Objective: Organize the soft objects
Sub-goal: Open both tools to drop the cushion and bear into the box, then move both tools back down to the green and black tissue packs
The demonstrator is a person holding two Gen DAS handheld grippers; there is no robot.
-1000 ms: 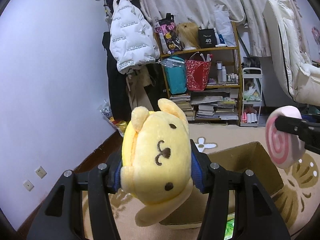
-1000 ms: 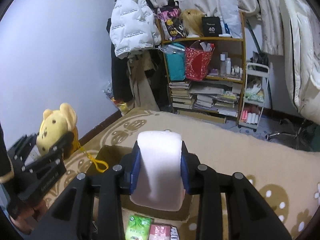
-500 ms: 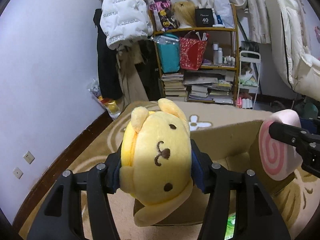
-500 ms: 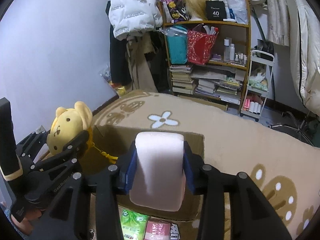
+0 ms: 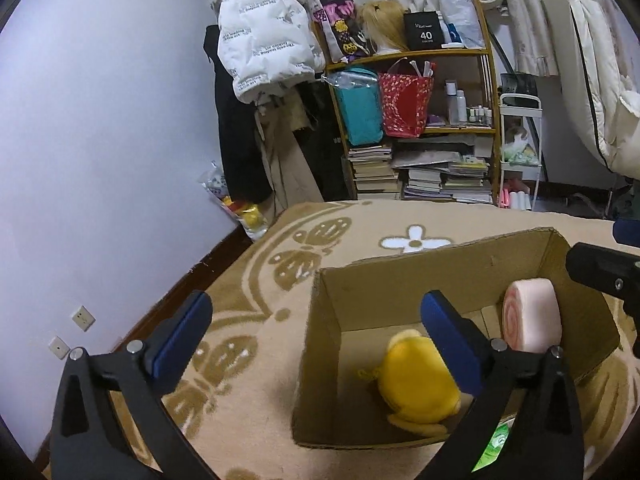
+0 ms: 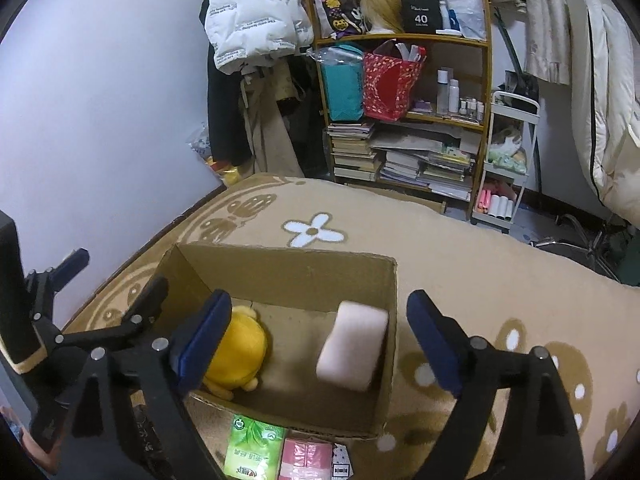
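An open cardboard box stands on the tan rug. A yellow plush dog lies on the box floor at its left. A pink swirl-roll plush is inside the box at its right, blurred in the right wrist view. My left gripper is open and empty above the box's left wall. My right gripper is open and empty above the box. The left gripper also shows in the right wrist view.
A green tissue pack and a pink pack lie at the box's near side. A bookshelf with bags and books, a hanging white jacket and a small white cart stand at the far wall.
Both grippers opened and tilted down over the box. The yellow plush dog and the pink roll left the jaws and are now inside the box.
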